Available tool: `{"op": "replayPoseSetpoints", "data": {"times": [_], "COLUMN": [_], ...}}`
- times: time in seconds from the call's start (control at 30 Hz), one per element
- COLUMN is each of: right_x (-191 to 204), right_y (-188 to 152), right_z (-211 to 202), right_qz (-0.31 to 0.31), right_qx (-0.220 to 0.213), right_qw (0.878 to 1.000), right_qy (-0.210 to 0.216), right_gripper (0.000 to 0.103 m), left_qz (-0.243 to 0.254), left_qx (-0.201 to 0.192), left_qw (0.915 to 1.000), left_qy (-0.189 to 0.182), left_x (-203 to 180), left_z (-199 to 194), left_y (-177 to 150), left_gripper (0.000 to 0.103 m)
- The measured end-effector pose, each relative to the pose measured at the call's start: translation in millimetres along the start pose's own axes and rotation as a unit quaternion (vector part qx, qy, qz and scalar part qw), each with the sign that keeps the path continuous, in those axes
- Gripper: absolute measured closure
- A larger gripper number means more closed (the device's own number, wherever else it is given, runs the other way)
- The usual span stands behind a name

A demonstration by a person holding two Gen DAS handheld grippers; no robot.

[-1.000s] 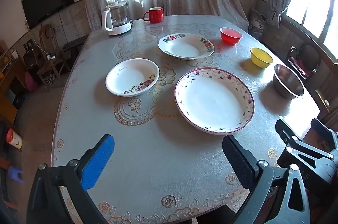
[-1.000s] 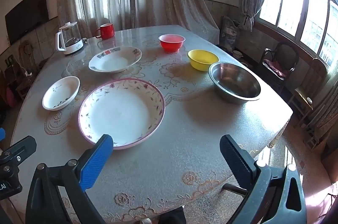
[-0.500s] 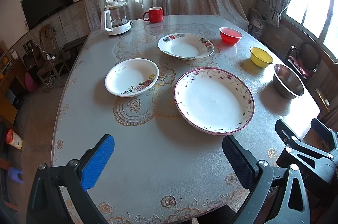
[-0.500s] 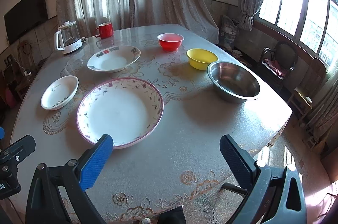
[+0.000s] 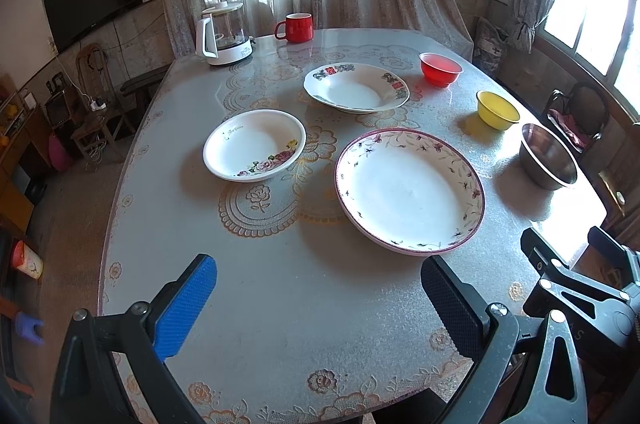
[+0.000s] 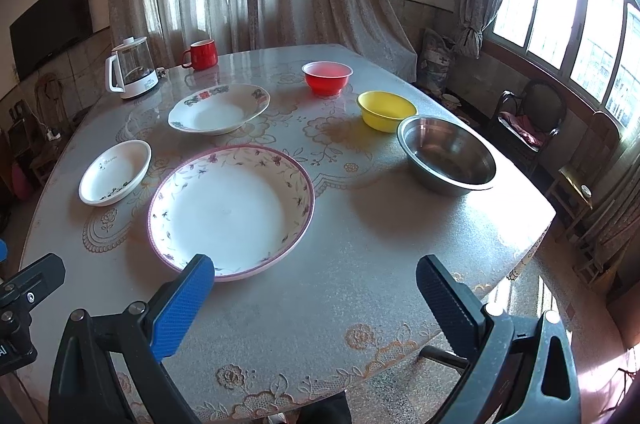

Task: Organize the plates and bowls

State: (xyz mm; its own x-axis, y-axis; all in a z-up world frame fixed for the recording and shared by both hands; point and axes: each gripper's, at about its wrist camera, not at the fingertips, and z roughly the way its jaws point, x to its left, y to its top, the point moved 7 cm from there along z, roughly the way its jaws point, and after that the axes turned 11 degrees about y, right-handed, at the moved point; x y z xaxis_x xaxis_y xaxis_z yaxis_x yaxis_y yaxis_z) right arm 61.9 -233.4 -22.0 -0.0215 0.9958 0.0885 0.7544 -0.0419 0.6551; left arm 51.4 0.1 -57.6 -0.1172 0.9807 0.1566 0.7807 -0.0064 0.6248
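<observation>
A large floral-rimmed plate [image 5: 408, 189] [image 6: 230, 209] lies near the table's front. A small rose-printed plate [image 5: 255, 144] [image 6: 115, 171] lies to its left, and a third plate with a patterned rim [image 5: 356, 87] [image 6: 219, 108] lies behind. A red bowl [image 5: 440, 69] [image 6: 327, 77], a yellow bowl [image 5: 497, 109] [image 6: 386, 110] and a steel bowl [image 5: 548, 155] [image 6: 447, 153] line the right side. My left gripper [image 5: 318, 298] and right gripper [image 6: 312, 298] are both open and empty, above the table's near edge.
A glass kettle [image 5: 224, 33] [image 6: 131, 67] and a red mug [image 5: 296, 27] [image 6: 202, 55] stand at the far edge of the table [image 5: 280, 304]. A chair [image 6: 528, 119] stands by the windows on the right. The right gripper's body [image 5: 592, 288] shows beside the left one.
Both grippers have shifted very slightly; the scene is nearly the same. No plate or bowl has moved.
</observation>
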Motion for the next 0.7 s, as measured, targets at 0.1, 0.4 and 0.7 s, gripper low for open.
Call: {"op": "replayPoseSetpoints", "data": {"times": [0.1, 0.4, 0.7], "right_x": [0.4, -0.6, -1.7], "right_y": [-0.2, -1.9, -1.3], "right_z": [-0.3, 0.6, -0.3], "right_qz": [0.001, 0.004, 0.009], "right_qx": [0.0, 0.005, 0.0], "right_qw": [1.0, 1.0, 1.0], "right_qy": [0.001, 0.0, -0.004], "right_gripper": [0.0, 0.0, 0.0], "left_qz": [0.0, 0.002, 0.002], "left_qx": [0.0, 0.0, 0.0], "left_qw": [1.0, 1.0, 1.0], "left_qy": [0.0, -0.002, -0.002], "left_x": [0.1, 0.7, 1.2], "left_z": [0.0, -0.1, -0.2], "left_y": [0.2, -1.3, -1.5], "left_gripper": [0.0, 0.0, 0.0]}}
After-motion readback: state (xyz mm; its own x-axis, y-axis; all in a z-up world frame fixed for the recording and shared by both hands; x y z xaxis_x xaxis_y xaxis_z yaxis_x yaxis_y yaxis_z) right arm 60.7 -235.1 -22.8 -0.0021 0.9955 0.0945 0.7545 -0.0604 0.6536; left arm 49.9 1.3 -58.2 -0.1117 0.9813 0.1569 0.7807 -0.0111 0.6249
